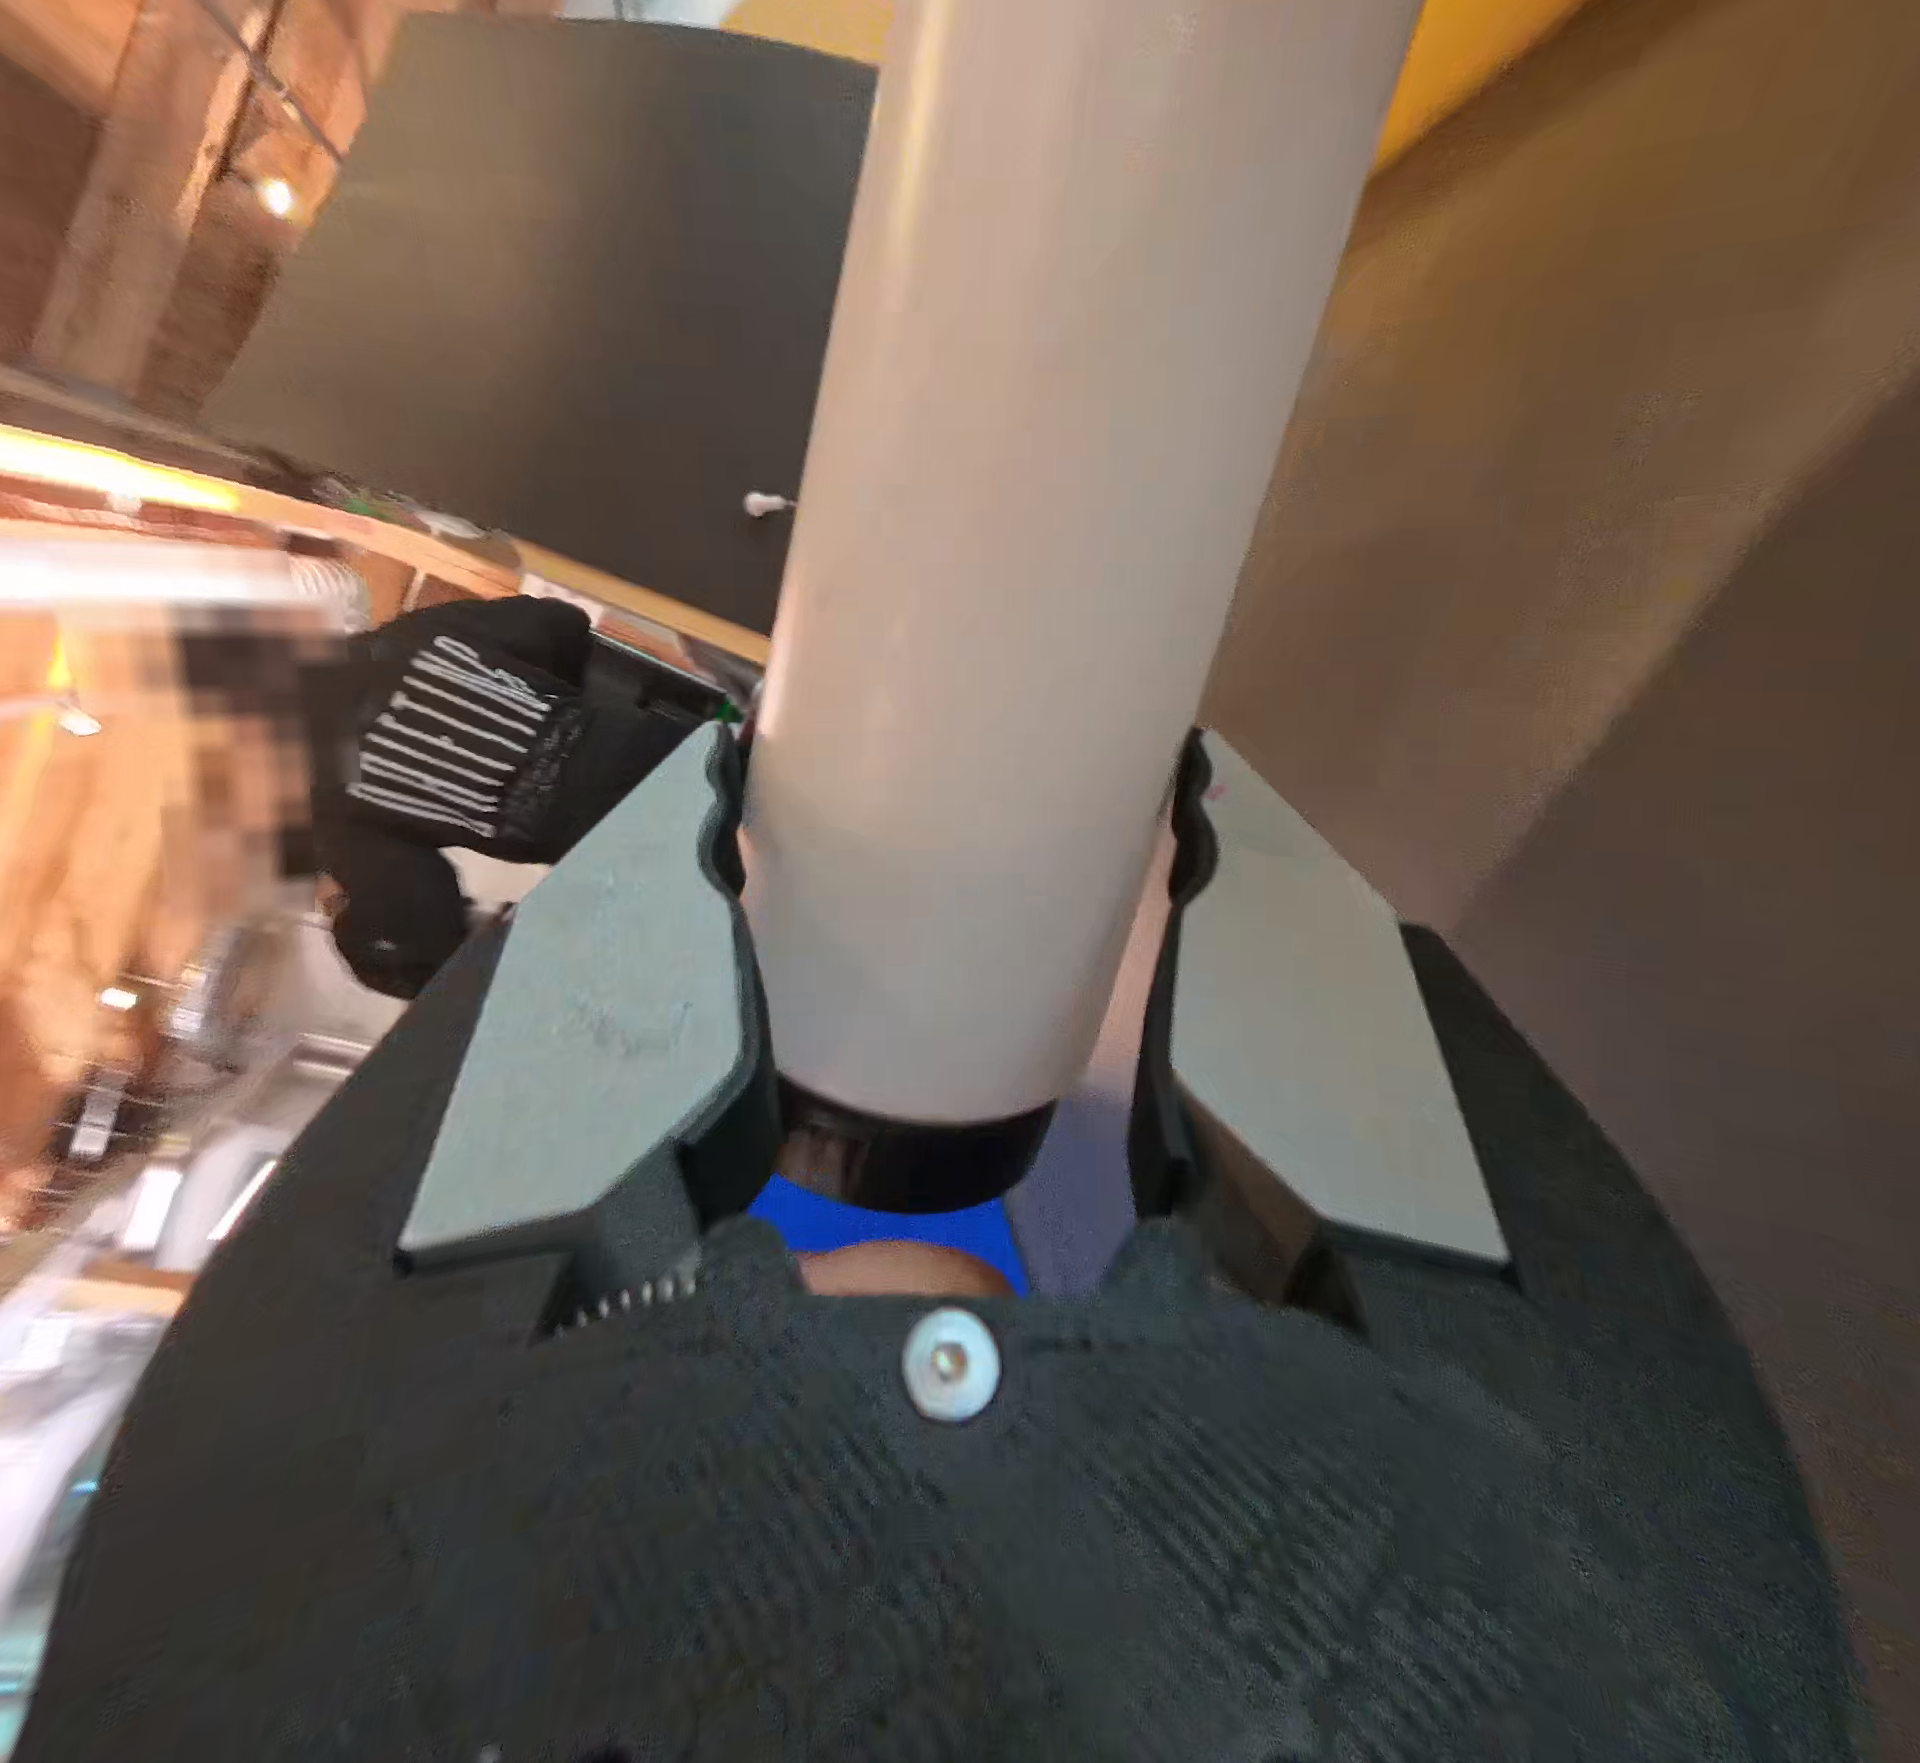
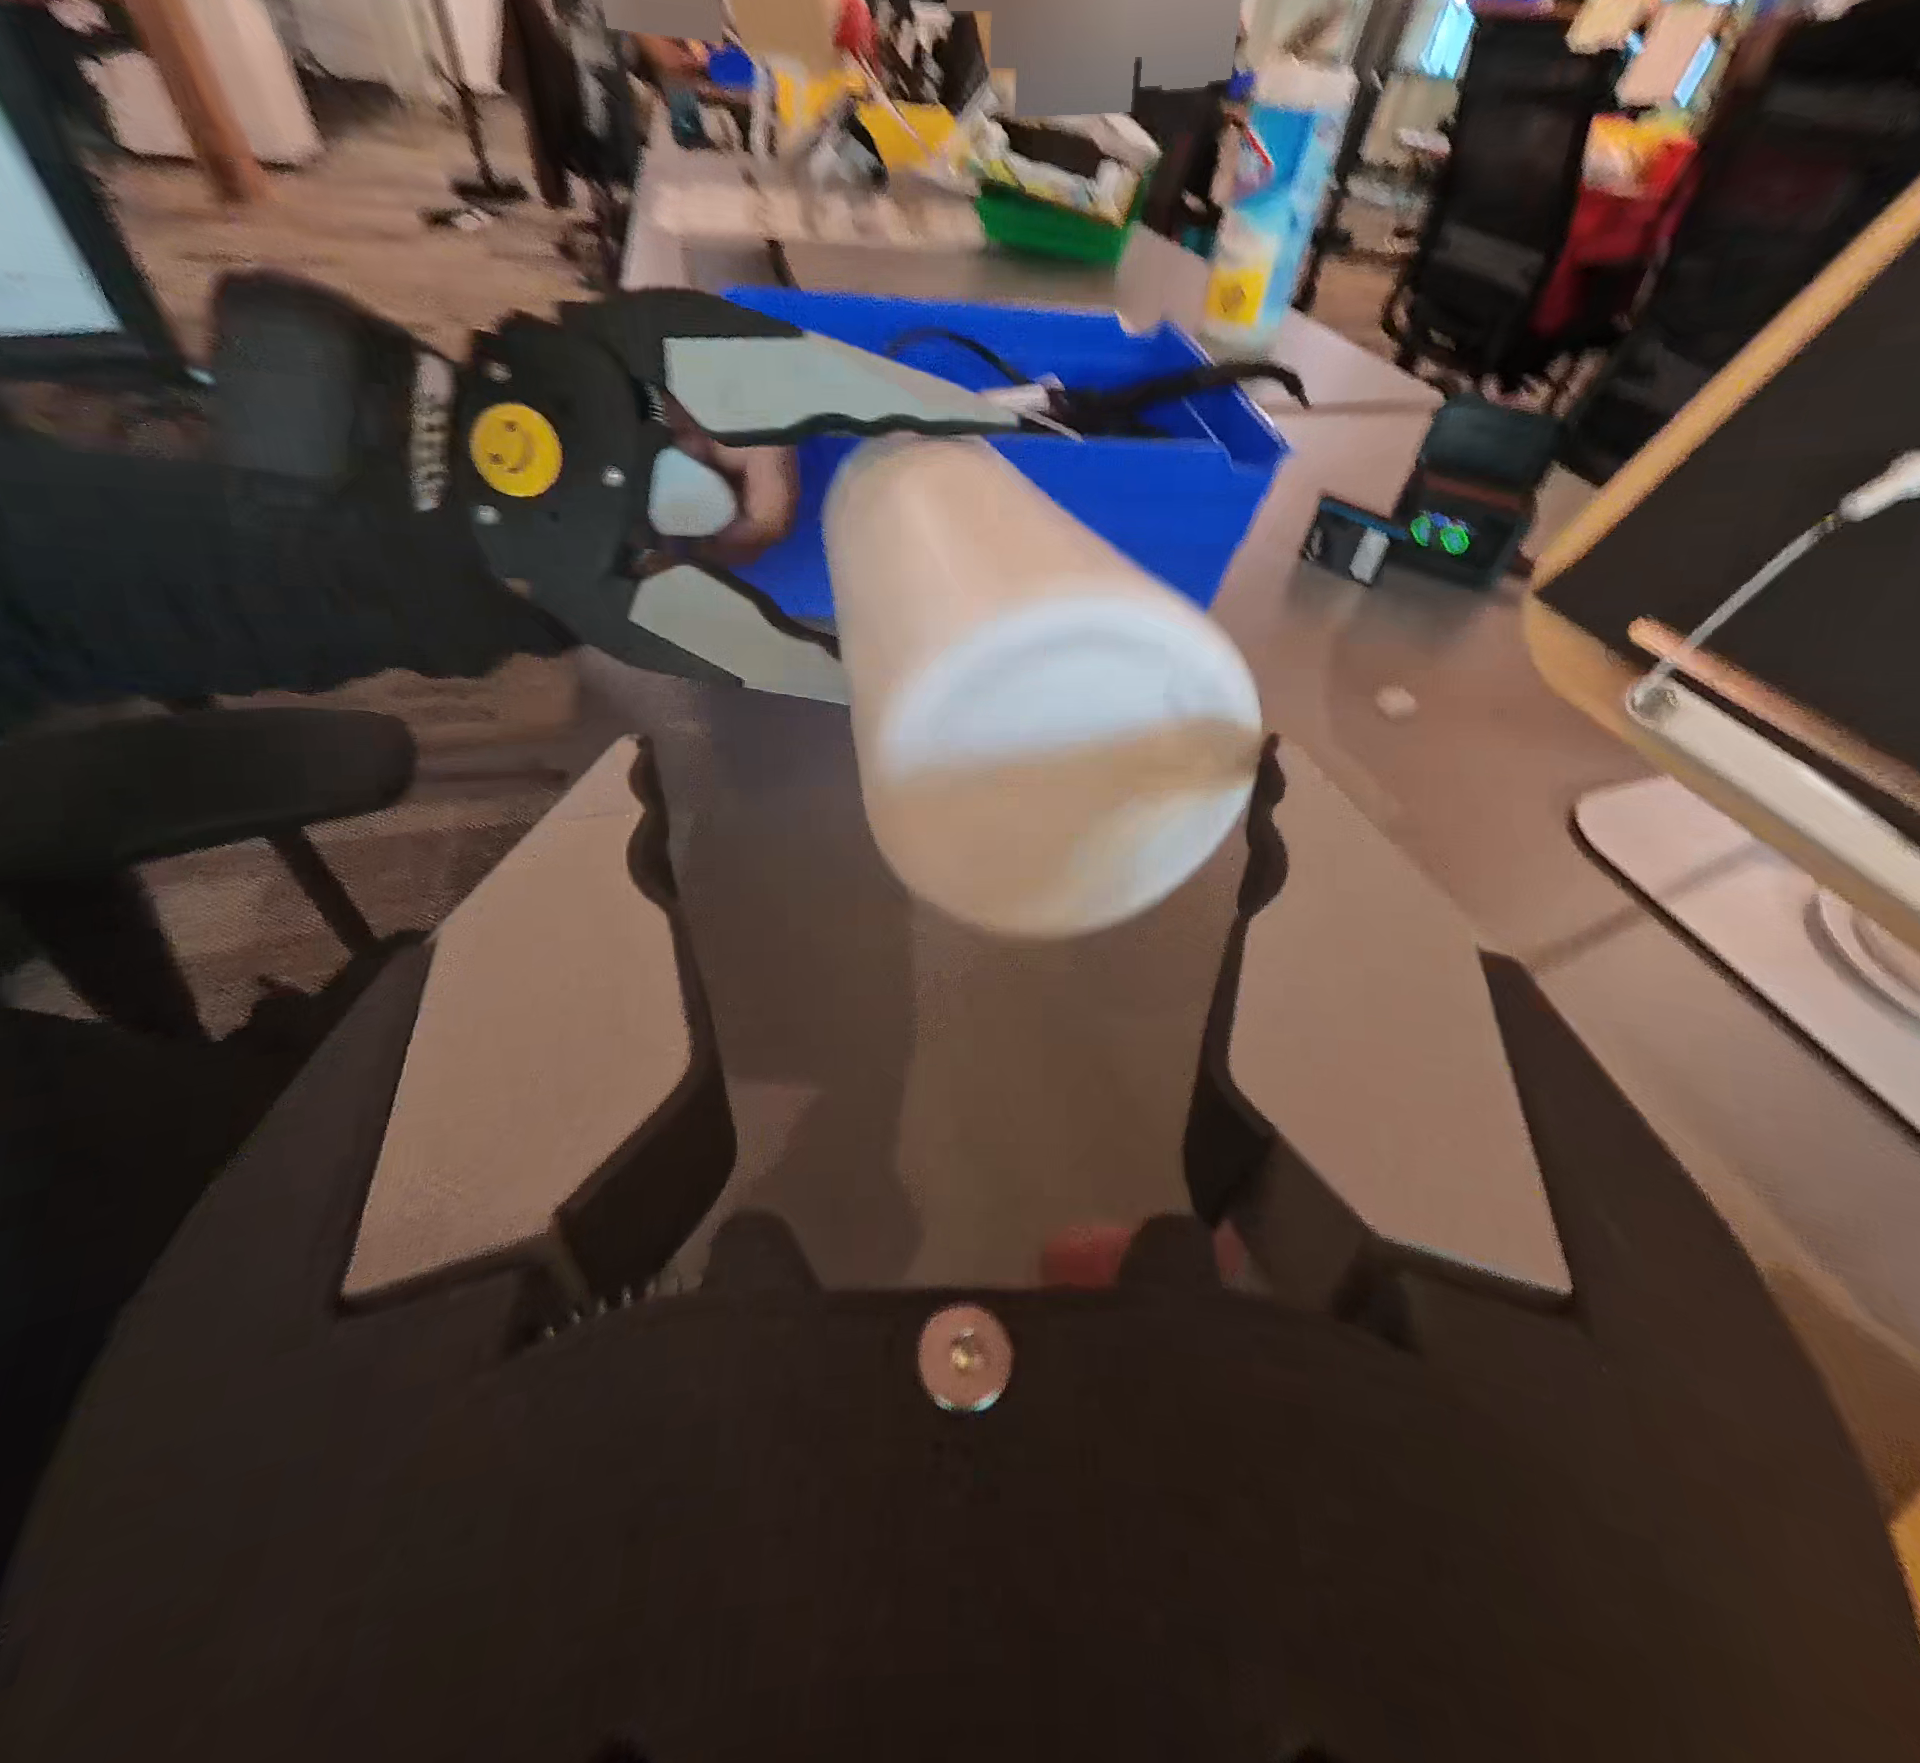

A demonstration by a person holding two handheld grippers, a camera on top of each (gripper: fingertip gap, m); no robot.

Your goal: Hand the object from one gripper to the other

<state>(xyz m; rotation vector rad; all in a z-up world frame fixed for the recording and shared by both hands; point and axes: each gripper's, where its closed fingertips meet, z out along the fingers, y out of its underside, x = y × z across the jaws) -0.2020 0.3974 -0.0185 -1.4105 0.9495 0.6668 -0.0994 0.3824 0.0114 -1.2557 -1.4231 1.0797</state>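
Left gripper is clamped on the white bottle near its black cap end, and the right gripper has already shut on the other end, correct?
Not quite. The left gripper is clamped on the white bottle near its black cap, but the right gripper is open: in the right wrist view its jaws stand wide, with the bottle's far end between the tips.

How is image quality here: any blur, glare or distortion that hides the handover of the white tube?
Left wrist view: the white tube and left gripper are fairly sharp; the background streaks with motion blur, and warm lights flare at the left edge. Right wrist view: soft all over, the tube's near end blurred; wide-angle bending at the edges; the right gripper reads as open.
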